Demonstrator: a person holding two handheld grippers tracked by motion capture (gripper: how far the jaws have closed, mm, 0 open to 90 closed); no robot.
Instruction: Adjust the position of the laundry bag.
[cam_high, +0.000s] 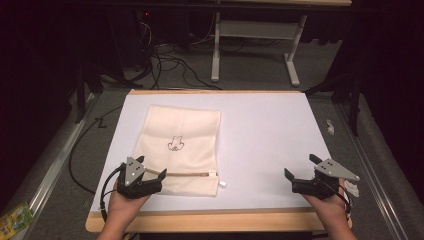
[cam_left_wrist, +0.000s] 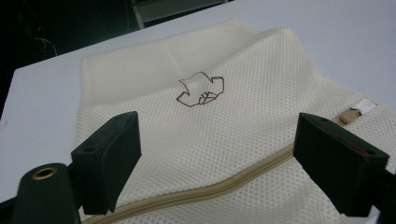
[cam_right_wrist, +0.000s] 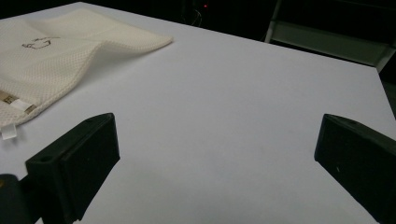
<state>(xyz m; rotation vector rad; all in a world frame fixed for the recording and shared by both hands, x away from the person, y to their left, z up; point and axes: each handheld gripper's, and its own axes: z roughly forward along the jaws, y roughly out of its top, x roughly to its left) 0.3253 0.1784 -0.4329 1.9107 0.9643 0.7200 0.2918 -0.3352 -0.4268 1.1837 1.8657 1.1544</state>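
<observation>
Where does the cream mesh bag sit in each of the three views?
High view: mesh bag lies left of centre on the table, by the left claw.
Left gripper view: centre, between the open jaws.
Right gripper view: upper left corner.
Shared landmark: the brown outline drawing on the bag.

This looks like a lab or recording room, dark all round one lit tabletop (cam_high: 270, 130). Beyond the tabletop, loose cables (cam_high: 172, 62) trail over grey carpet beside a white desk frame (cam_high: 252, 37). Metal rails (cam_high: 55, 165) run along the floor left of the tabletop.
</observation>
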